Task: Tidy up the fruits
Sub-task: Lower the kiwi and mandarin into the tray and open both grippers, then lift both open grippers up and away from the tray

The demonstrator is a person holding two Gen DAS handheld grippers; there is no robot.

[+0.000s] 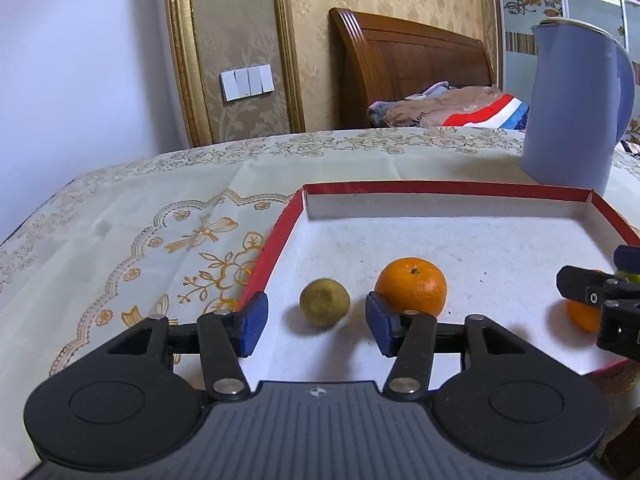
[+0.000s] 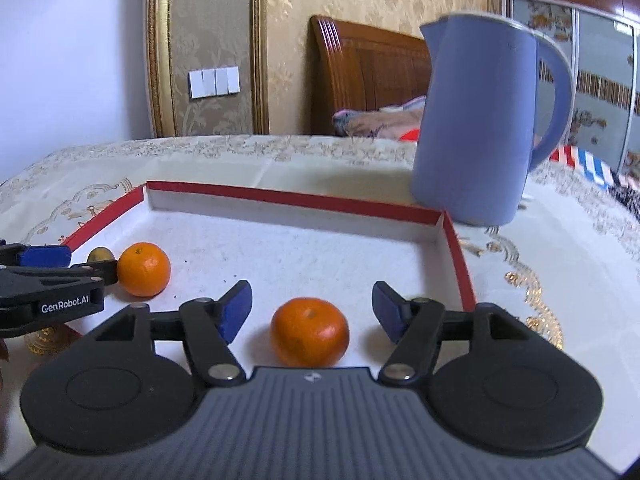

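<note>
Left wrist view: left gripper (image 1: pixel 316 322) low in the middle of the frame, jaws wide apart and holding nothing, with a small green fruit (image 1: pixel 325 302) lying loose in the gap, touched by neither pad, probably the next thing to grab. Just right of it, a left orange (image 1: pixel 412 286), sitting behind the right pad. All inside a red box (image 1: pixel 440 189) with a white floor, likely the spot for keeping fruits together. At the far right edge, part of the right gripper (image 1: pixel 600 300) and a slice of another orange peeking out under it. Upper right, a blue kettle (image 1: pixel 576 108) standing on the table (image 1: pixel 120 232) just behind the box. No writing readable here, only blurry letters on bedding far back. Right wrist view: right gripper (image 2: pixel 312 312) low in the middle, jaws open wide, a right orange (image 2: pixel 309 331) resting free between the pads on the box floor, lined up for a squeeze. At the left edge, the left gripper with "GenRobot.AI" in white letters on its side, the green fruit and left orange beside it. Kettle upper right, behind the box's far right corner.
</note>
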